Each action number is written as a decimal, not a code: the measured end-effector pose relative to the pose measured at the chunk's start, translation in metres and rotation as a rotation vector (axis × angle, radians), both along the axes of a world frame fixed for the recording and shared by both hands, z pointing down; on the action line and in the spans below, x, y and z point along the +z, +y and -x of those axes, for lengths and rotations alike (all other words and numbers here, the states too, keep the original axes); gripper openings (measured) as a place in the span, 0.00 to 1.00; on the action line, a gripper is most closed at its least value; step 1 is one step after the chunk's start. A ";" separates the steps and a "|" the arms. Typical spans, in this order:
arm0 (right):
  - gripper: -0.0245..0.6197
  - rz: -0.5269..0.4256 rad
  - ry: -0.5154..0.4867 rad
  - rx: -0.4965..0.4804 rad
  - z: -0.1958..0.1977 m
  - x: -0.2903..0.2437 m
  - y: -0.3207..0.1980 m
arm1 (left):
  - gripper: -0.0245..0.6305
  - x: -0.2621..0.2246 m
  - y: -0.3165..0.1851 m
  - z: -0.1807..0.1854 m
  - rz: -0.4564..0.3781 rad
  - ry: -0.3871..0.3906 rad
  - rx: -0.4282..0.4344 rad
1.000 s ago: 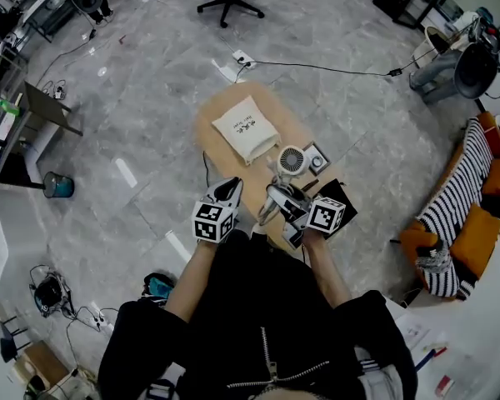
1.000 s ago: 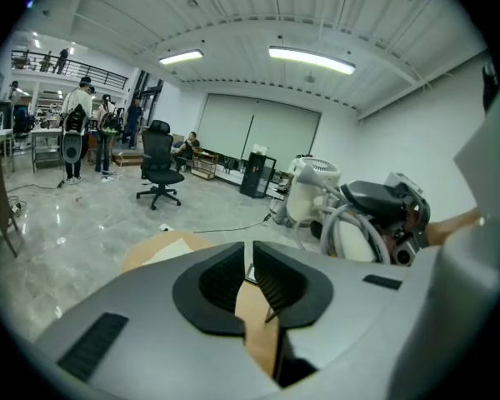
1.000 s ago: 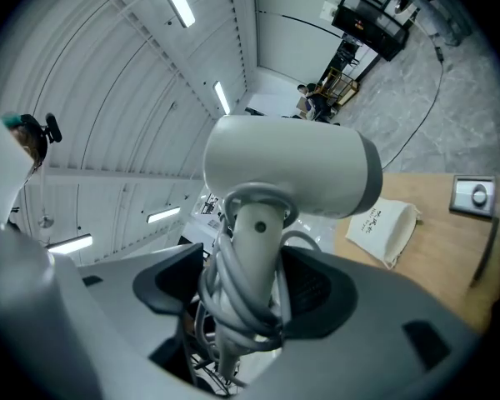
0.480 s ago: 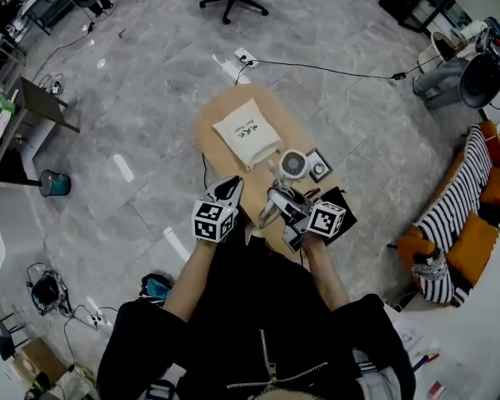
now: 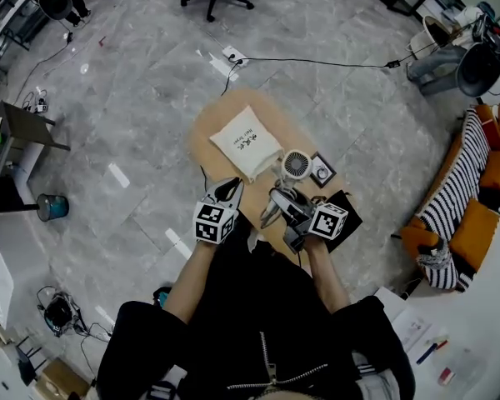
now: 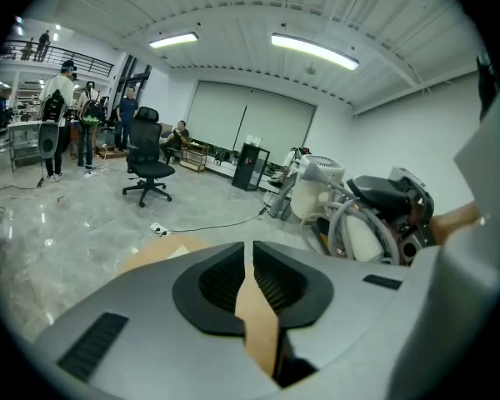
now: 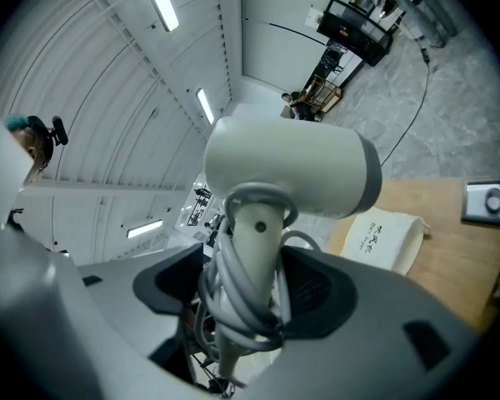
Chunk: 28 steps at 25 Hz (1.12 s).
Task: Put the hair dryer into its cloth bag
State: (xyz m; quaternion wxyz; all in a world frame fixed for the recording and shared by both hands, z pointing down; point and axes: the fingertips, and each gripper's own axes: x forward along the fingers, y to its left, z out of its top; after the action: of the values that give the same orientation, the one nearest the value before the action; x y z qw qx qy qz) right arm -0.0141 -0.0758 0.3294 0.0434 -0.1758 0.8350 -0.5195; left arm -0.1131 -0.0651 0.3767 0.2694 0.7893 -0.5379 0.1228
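Right gripper view showed the right gripper with its fingers set wide and pressing on the cord-wrapped handle of the hair dryer, which was held above the tabletop. Beside it, the left gripper had its fingers closed together with nothing between them. Farther on, the cloth bag lay flat on the tabletop, just beyond the hair dryer and apart from both grippers.

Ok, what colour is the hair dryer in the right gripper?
The hair dryer is white with a grey band at one end, clearest in the right gripper view.
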 end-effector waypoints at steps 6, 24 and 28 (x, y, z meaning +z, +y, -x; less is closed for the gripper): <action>0.49 0.027 0.039 0.073 0.011 0.010 -0.022 | 0.10 0.013 -0.028 0.017 0.016 -0.004 0.096; 0.49 0.101 0.151 0.143 -0.017 0.088 -0.056 | 0.27 0.131 -0.095 0.004 0.110 -0.124 0.256; 0.49 0.122 0.154 0.140 -0.025 0.116 -0.056 | 0.28 0.167 -0.095 -0.006 0.146 -0.155 0.279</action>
State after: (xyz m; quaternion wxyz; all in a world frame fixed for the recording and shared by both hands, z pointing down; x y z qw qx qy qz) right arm 0.0108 -0.1315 0.4450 0.0044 -0.2753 0.7883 -0.5502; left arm -0.1071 -0.1602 0.5436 0.2640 0.8229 -0.4317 0.2583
